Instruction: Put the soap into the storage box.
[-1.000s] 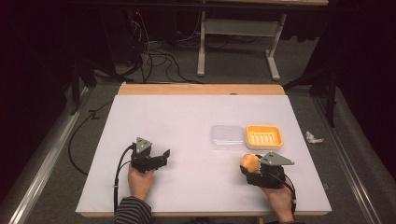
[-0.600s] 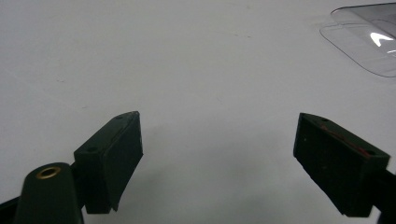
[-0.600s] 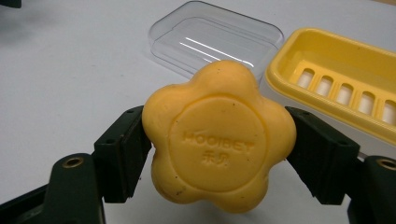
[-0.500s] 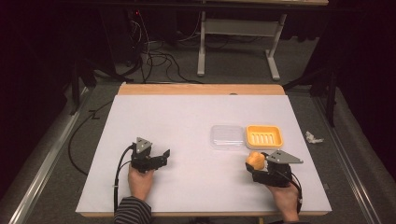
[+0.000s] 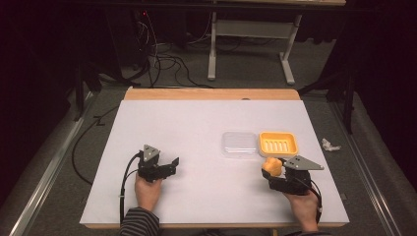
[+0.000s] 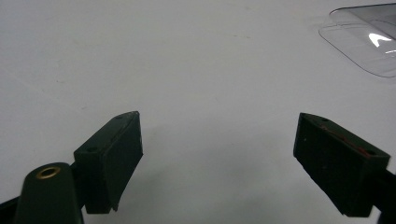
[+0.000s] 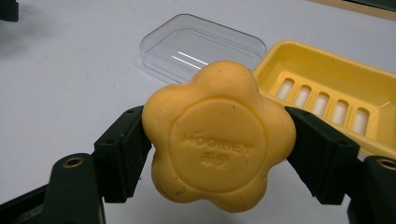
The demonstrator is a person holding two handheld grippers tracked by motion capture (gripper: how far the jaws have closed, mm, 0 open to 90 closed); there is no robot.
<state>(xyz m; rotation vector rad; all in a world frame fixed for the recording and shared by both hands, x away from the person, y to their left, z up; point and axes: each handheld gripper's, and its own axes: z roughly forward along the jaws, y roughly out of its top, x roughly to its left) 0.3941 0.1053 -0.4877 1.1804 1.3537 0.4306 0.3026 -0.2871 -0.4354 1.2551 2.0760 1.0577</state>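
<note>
My right gripper is shut on a flower-shaped orange soap bar, held just above the table near its front right. Just beyond the soap lies a yellow soap dish with slots in its floor. A clear plastic lid lies to the left of the dish, touching it. At the front left my left gripper stands open over bare table with nothing between its jaws.
The white table top has a wooden strip along its far edge. A crumpled white scrap lies on the floor off the right edge. Cables and a desk frame stand on the floor beyond the table.
My right gripper has carried the soap bar a little to the right and forward, toward the yellow dish. The left gripper has stayed in place.
</note>
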